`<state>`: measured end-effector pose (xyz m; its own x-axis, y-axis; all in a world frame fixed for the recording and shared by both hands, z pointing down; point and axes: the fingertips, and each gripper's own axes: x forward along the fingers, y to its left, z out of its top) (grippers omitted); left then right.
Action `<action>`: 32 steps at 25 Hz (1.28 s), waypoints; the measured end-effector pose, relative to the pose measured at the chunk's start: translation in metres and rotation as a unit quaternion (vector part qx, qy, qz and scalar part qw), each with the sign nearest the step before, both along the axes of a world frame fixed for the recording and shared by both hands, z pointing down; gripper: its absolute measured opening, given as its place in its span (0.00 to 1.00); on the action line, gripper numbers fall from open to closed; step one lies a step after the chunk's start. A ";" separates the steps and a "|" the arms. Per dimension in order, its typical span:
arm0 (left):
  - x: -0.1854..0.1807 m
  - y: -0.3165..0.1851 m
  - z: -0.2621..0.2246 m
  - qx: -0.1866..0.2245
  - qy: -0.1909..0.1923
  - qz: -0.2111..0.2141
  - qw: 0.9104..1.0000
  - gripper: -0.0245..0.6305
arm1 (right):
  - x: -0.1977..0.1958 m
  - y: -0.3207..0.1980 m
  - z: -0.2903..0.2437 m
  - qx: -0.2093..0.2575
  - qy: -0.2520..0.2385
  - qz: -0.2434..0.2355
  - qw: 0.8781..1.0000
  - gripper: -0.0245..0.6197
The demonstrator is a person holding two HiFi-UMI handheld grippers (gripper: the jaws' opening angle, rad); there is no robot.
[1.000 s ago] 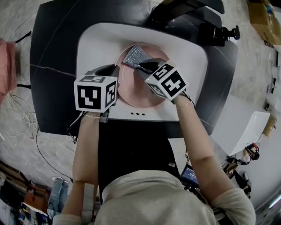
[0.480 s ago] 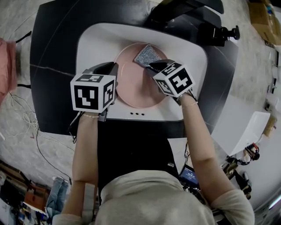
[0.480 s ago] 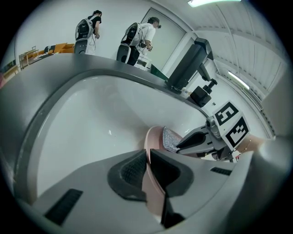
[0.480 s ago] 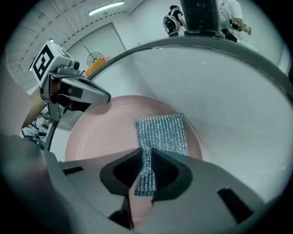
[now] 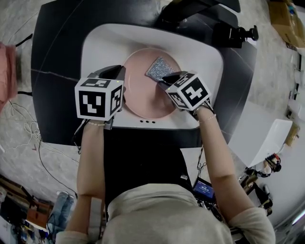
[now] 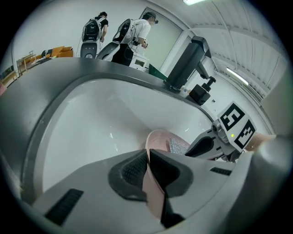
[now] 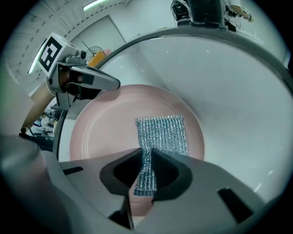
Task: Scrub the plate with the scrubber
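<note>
A pink plate lies in the white sink basin. My left gripper pinches the plate's left rim, and its jaws are closing tighter on that rim. A silver mesh scrubber lies flat on the plate's far right part. My right gripper is shut on the scrubber's near end. In the right gripper view the scrubber spreads over the plate, with the left gripper at the plate's left edge.
The basin is set in a black counter. A black faucet stands behind the basin. People with backpacks stand far off in the left gripper view. Cables lie on the floor at the left.
My right gripper has dragged the scrubber from the plate's far edge to the right and a little toward me. The left gripper has shifted slightly left, still on the rim.
</note>
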<state>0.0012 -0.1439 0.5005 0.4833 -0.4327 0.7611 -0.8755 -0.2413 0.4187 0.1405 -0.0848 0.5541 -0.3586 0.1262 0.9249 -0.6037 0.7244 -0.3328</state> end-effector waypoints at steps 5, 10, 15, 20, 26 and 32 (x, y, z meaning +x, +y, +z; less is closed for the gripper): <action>0.002 0.000 -0.004 0.011 -0.014 0.017 1.000 0.09 | 0.004 0.018 -0.006 -0.023 0.008 -0.019 1.000 0.15; 0.003 0.000 -0.007 0.022 -0.034 0.036 0.999 0.09 | 0.005 0.038 -0.012 -0.035 0.022 -0.040 0.998 0.15; 0.004 0.000 -0.007 0.024 -0.038 0.042 0.998 0.09 | 0.004 0.056 -0.018 -0.046 0.024 -0.052 0.997 0.15; 0.005 0.001 -0.008 0.025 -0.038 0.048 0.998 0.09 | -0.005 0.068 -0.026 -0.069 0.008 -0.046 0.996 0.15; 0.005 0.002 -0.007 0.017 -0.028 0.045 0.998 0.09 | -0.023 0.079 -0.037 -0.103 -0.039 -0.032 0.993 0.15; 0.005 0.001 -0.007 0.015 -0.023 0.044 0.999 0.09 | -0.051 0.081 -0.050 -0.119 -0.083 -0.021 0.989 0.15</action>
<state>0.0062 -0.1427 0.4932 0.4856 -0.4128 0.7706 -0.8684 -0.3291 0.3710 0.0896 -0.0036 0.5043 -0.4925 0.3519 0.7960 -0.4974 0.6367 -0.5893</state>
